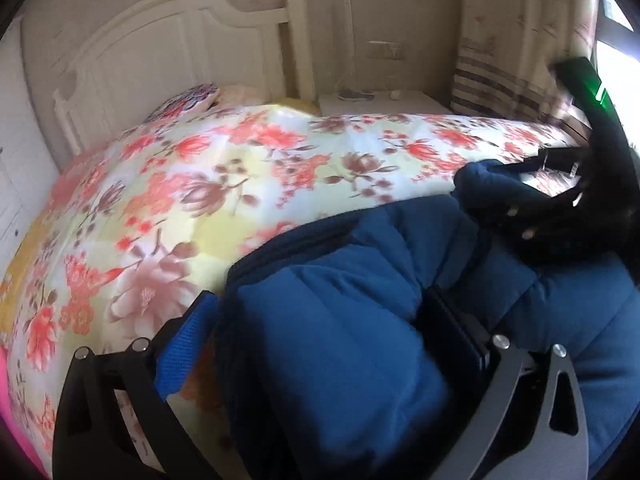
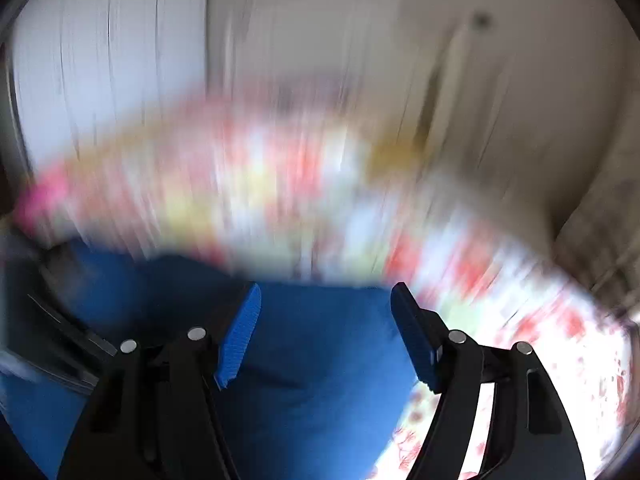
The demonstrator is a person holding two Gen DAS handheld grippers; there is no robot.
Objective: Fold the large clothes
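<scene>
Your left tongs (image 1: 320, 344) are spread wide, with a thick fold of the blue puffer jacket (image 1: 344, 320) bulging between the two fingers, though not pinched. The jacket lies on the floral bedspread (image 1: 192, 184) at the near edge of the bed, away from the white headboard (image 1: 160, 48). Your right tongs (image 2: 325, 334) are released too, fingers apart above the jacket (image 2: 312, 380); in the left view they sit over its far end (image 1: 560, 208). The right view is badly motion-blurred.
</scene>
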